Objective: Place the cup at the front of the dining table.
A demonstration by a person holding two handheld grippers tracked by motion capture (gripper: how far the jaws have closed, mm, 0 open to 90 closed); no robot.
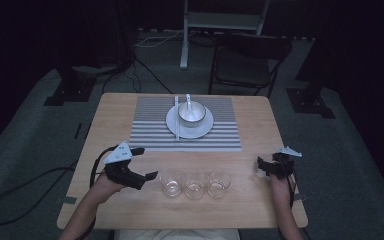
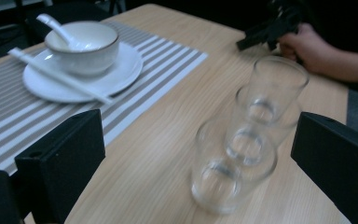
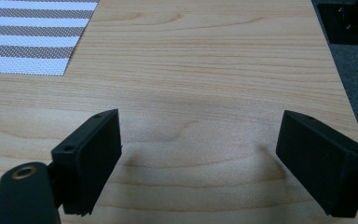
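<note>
The left gripper (image 1: 147, 162) is being held with its jaws spread wide apart just beside the nearest glass (image 1: 171, 182), nothing being clamped between them, while the right gripper (image 1: 260, 166) is being kept near the table's right edge, likewise wide apart and gripping nothing. The wooden table (image 1: 260, 130) is being taken up at the back by a striped placemat (image 1: 220, 125), on which a white plate (image 1: 202, 131) is being used to carry a bowl (image 1: 192, 114) with a spoon (image 1: 188, 100) resting in it and a pair of chopsticks (image 1: 176, 117) lying across the plate's left side. In front of the mat three empty glasses are being left in a row near the front edge: the nearest glass at the left, a middle glass (image 1: 194, 186) touching or almost touching it, and a far glass (image 1: 218, 183) at the right. The work is being judged as barely begun: no glass is being held or lifted yet, and the likely first step, closing on the leftmost glass, is being lined up. In the left gripper view the three glasses (image 2: 235, 163) are being seen end-on, overlapping one behind another between the jaws, with the other hand (image 2: 307, 49) beyond them, a lining-up that is not being given from above. In the right gripper view bare table wood and a corner of the placemat (image 3: 32, 35) are being faced, so that the glasses' spacing is being read best from the high view.
</note>
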